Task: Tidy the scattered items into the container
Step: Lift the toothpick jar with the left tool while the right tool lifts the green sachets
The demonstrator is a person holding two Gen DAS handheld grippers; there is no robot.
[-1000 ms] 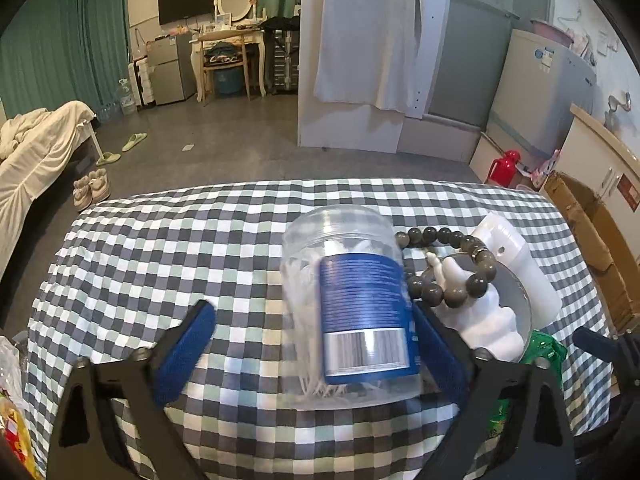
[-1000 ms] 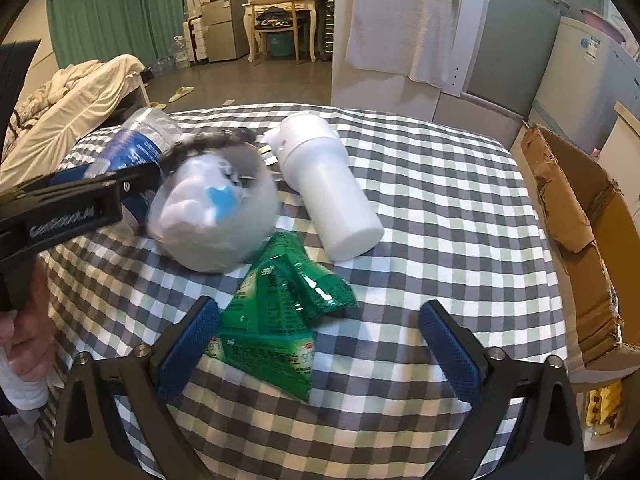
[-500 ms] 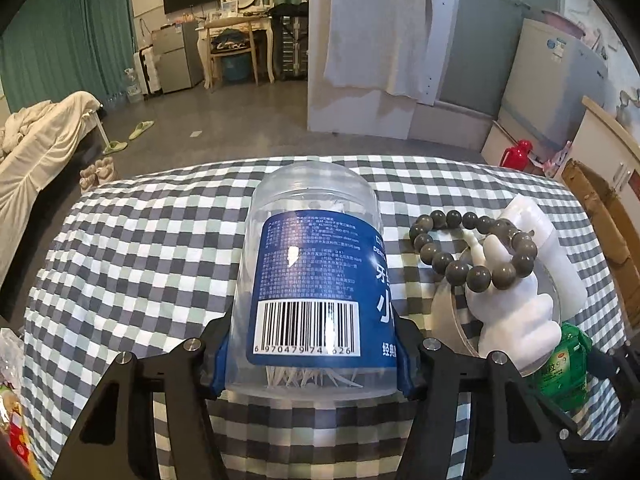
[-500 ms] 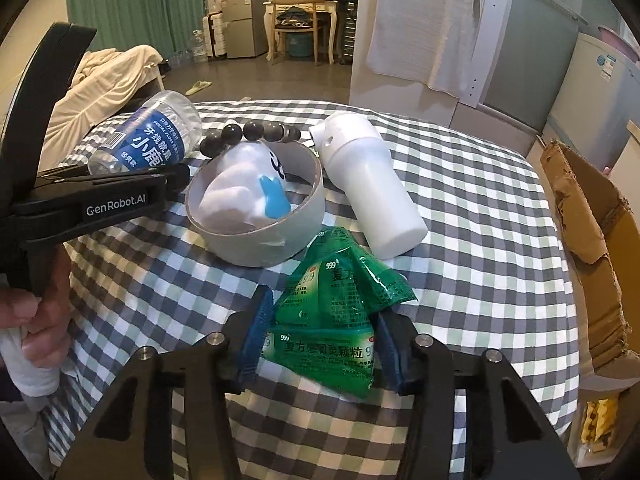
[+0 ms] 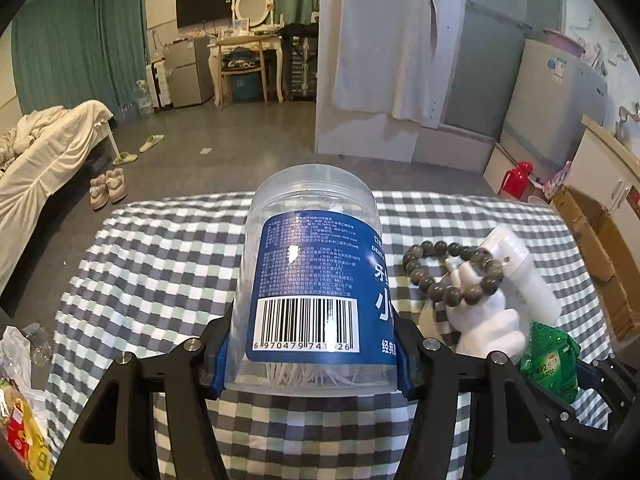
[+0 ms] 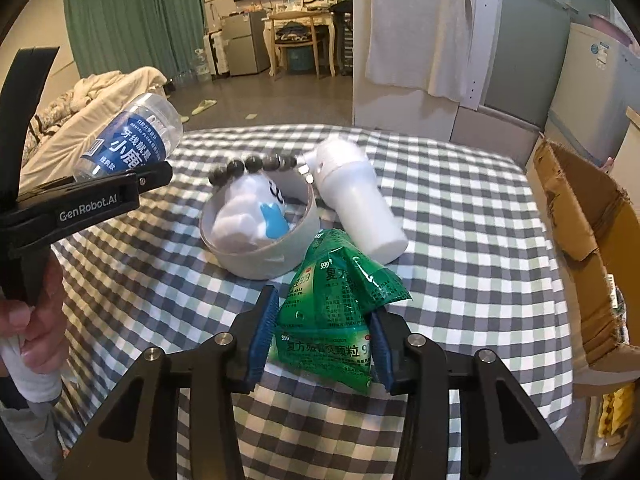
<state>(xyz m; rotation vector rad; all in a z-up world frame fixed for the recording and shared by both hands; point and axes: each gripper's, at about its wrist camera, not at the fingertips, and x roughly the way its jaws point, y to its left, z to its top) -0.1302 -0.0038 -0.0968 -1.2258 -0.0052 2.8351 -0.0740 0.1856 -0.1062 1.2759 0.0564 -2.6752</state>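
On the checked tablecloth (image 6: 460, 216), the round grey container (image 6: 256, 262) sat between your two loads, already crowded by a white toy and a bead bracelet (image 6: 256, 164) on its far rim. Your left gripper (image 5: 312, 360) was clamped across the floss jar (image 5: 316, 280), long axis pointing away, container to its right. Your right gripper (image 6: 320, 338), jaws just closing, pinched the green sachets (image 6: 336, 304), container just ahead-left and nearer.
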